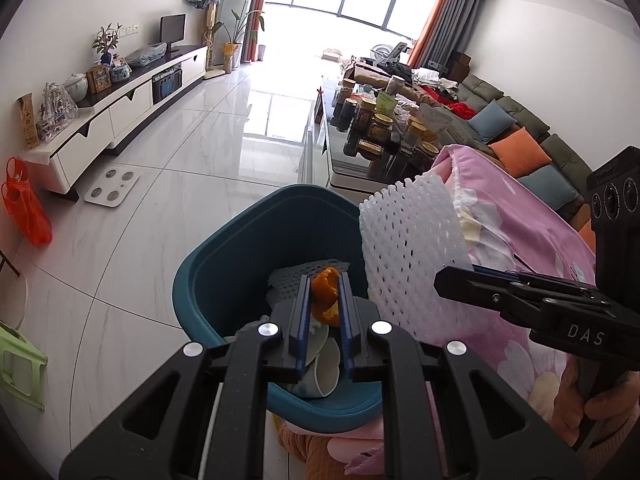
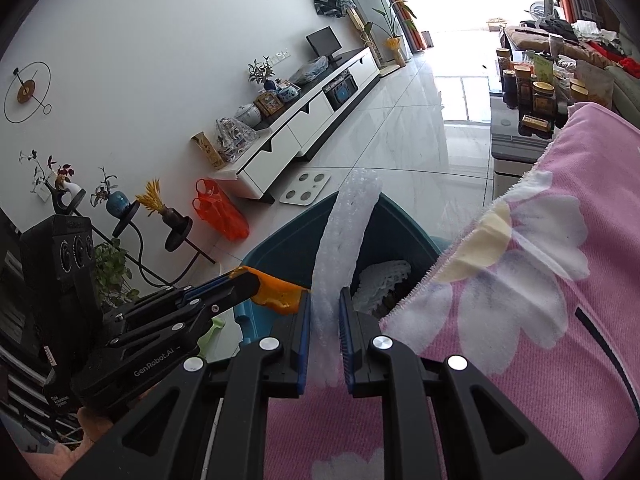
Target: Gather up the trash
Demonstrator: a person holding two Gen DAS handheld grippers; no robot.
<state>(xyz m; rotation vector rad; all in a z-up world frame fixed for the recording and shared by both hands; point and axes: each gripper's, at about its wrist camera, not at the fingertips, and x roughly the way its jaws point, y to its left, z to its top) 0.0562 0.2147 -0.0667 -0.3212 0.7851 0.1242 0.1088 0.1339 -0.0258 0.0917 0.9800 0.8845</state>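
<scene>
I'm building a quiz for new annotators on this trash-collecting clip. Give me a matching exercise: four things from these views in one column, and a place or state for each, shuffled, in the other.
Things
1. orange peel
2. white foam net
3. paper cup
4. red plastic bag

Places or states
A. lying inside the teal bin
B. pinched in the left gripper
C. hanging at the end of the TV cabinet
D. pinched in the right gripper

Pairs: 1-B, 2-D, 3-A, 4-C
</scene>
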